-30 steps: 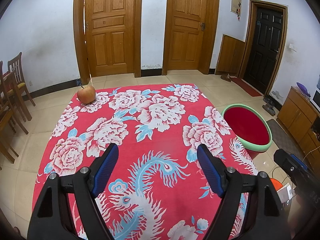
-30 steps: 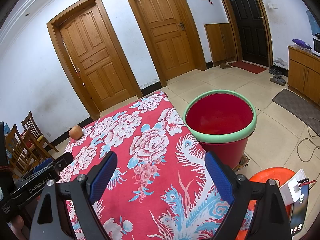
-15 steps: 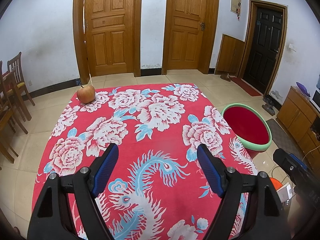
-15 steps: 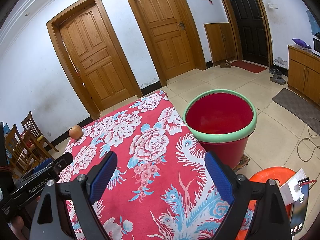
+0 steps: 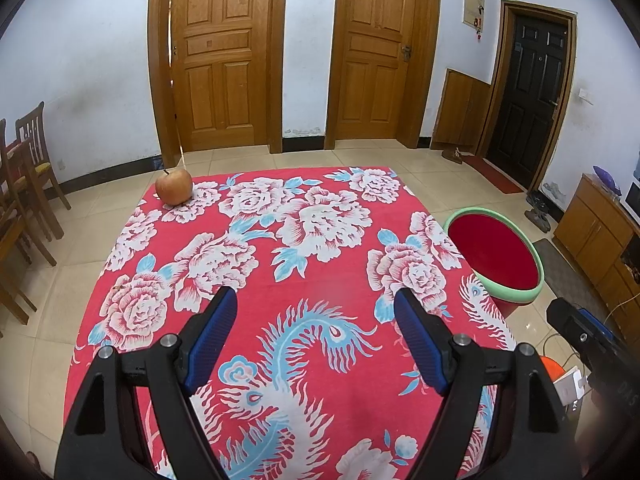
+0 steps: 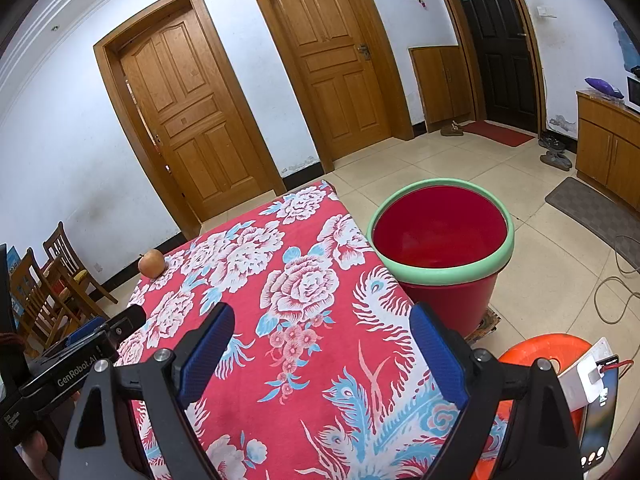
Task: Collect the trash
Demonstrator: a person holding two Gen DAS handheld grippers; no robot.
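- Left wrist view: left gripper (image 5: 314,312) hangs above the near part of the worktop (image 5: 320,280), which is covered in a red cloth with white peonies and a blue phoenix. Jaws spread wide, nothing between the blue ribbed pads.
- Right wrist view: right gripper (image 6: 320,328) likewise spread wide and empty, over the worktop's near right side.
- Only candidate for trash: a round red-orange apple with a short stem (image 5: 173,186), upright at the far left corner of the cloth, well apart from both grippers. Also seen small in the right view (image 6: 151,263).
- Receptacle: red plastic bucket with a pale green rim (image 6: 440,236), on the floor just beside the worktop's right edge; interior looks bare.
- Handling judgement: apple is firm, moderately heavy, smooth-skinned and round, so it may roll or slip. Best taken across its widest middle, pads on opposite sides, not by the stem; moderate squeeze to avoid bruising.
- Left gripper is likely better placed to reach it.
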